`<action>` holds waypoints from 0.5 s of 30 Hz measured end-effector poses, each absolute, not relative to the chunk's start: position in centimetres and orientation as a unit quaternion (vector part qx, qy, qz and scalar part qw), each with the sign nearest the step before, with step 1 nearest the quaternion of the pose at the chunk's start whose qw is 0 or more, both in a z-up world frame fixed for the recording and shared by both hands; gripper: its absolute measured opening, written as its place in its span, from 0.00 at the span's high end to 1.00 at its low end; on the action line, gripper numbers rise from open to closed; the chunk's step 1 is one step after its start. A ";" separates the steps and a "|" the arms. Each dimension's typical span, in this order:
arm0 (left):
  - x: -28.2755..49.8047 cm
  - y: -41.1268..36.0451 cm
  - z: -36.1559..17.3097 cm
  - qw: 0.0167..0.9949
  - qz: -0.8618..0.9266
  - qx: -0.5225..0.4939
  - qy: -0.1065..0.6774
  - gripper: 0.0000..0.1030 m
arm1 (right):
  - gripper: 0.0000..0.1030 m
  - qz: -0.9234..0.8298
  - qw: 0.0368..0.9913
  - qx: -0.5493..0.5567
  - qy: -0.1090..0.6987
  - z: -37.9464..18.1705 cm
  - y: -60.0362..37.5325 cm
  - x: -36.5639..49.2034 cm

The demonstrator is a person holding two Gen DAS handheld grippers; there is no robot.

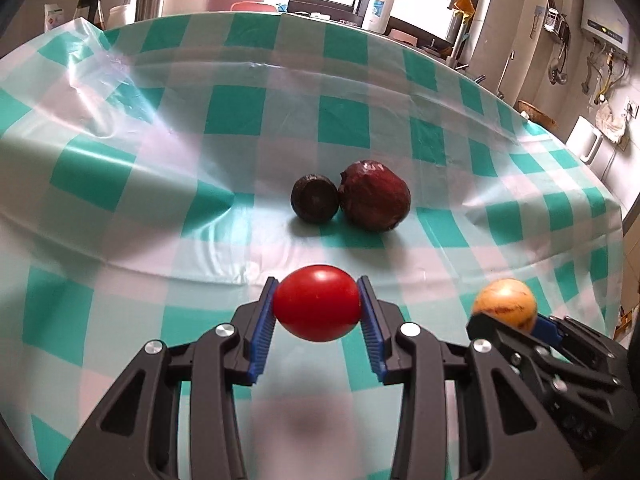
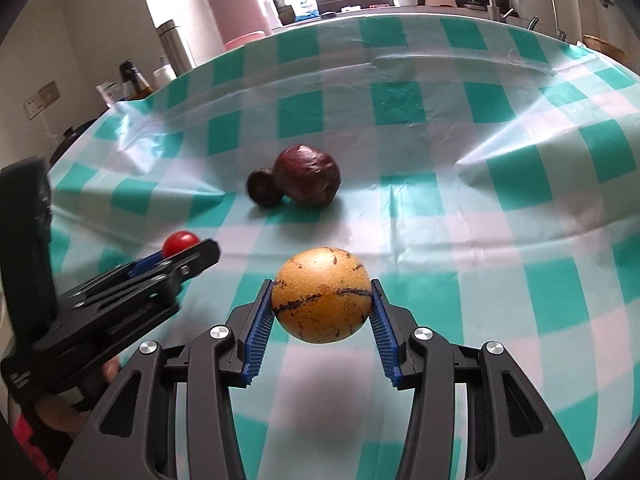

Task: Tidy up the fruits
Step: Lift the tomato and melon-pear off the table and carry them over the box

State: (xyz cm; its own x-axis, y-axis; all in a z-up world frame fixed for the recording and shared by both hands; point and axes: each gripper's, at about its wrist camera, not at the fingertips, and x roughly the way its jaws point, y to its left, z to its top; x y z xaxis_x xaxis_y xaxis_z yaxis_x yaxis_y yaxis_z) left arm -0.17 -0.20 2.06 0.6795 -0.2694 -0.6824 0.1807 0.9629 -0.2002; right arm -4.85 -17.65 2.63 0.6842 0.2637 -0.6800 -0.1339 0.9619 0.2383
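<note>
The left hand-held gripper (image 1: 317, 309) clamps a smooth red tomato (image 1: 316, 302) between its blue ribbed pads, held above the bench (image 1: 160, 152) with its green-and-white checked plastic cloth. Beside it, the right hand-held gripper (image 2: 323, 300) grips a round yellow-orange fruit with dark streaks (image 2: 322, 294). Farther back on the cloth, a small dark round fruit (image 1: 315, 199) lies touching a larger wrinkled dark-red fruit (image 1: 376, 196).

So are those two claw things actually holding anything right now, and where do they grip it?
Yes. The left gripper pinches a red tomato by its two ends; the right gripper clamps a speckled yellow-orange fruit across its middle.
</note>
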 end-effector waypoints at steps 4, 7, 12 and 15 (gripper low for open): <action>-1.8 -0.5 2.1 0.918 -0.126 -0.047 0.373 0.61 | 0.55 0.114 0.915 0.081 0.379 3.0 -17.6 -6.7; -3.0 -0.8 2.4 0.922 -0.126 -0.037 0.364 0.61 | 0.55 0.112 0.917 0.073 0.375 3.3 -18.1 -8.7; -6.1 -1.6 3.4 0.930 -0.128 -0.018 0.344 0.61 | 0.55 0.110 0.921 0.070 0.368 3.7 -19.4 -12.0; -8.5 -3.0 3.9 0.932 -0.145 0.002 0.331 0.61 | 0.55 0.105 0.924 0.067 0.361 4.0 -20.5 -14.2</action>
State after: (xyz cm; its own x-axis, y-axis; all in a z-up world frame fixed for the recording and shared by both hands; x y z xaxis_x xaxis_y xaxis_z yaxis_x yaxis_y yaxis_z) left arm -8.48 -2.95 3.93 0.7384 -0.2684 -0.6186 0.2713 0.9581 -0.0918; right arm -14.18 -20.46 4.00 0.7181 0.2413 -0.6527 -0.1453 0.9693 0.1985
